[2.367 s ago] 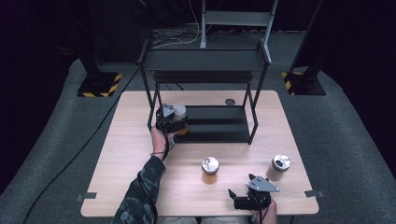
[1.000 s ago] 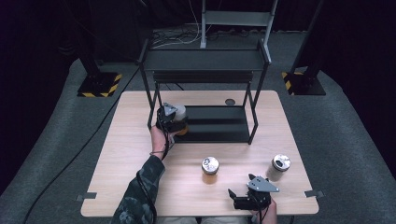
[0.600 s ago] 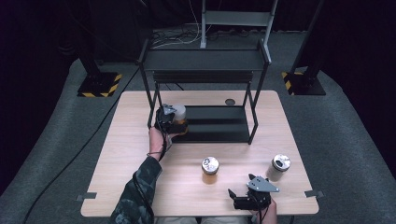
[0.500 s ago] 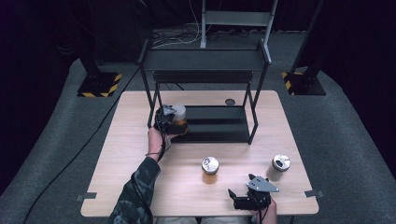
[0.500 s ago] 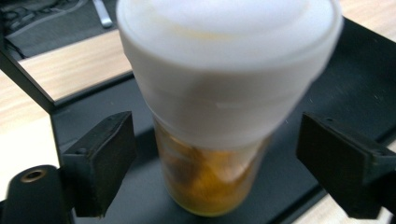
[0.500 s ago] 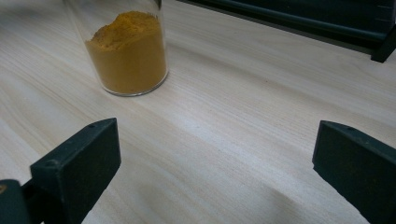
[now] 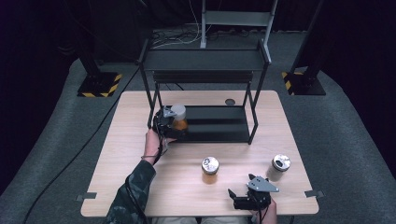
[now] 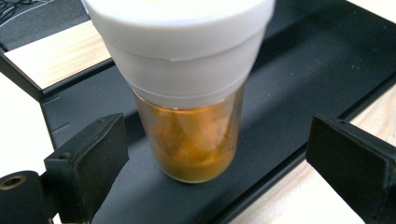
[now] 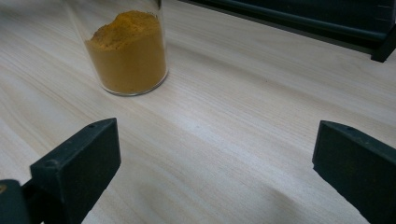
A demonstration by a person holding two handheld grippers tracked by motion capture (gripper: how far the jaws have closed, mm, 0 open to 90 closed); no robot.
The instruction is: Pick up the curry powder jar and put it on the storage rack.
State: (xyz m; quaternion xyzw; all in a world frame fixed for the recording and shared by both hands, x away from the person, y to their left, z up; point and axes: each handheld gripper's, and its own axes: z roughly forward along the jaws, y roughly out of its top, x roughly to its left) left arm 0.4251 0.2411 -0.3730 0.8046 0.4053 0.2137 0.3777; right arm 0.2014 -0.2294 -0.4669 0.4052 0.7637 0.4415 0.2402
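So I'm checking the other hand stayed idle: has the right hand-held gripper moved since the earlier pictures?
No. The right hand-held gripper sits in the same spot near the table's front edge, right of the middle jar.

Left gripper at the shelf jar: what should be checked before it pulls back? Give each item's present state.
1. Left gripper jaws, just opened, clear of the white-lidded jar: ok.
2. Jar upright on the black shelf: ok.
3. Jar base fully on the shelf, back from its front edge: ok.
4. Lid seated tight: cannot tell.
5. Right gripper open, holding nothing: ok.
6. Jar of orange powder upright on the table: ok.
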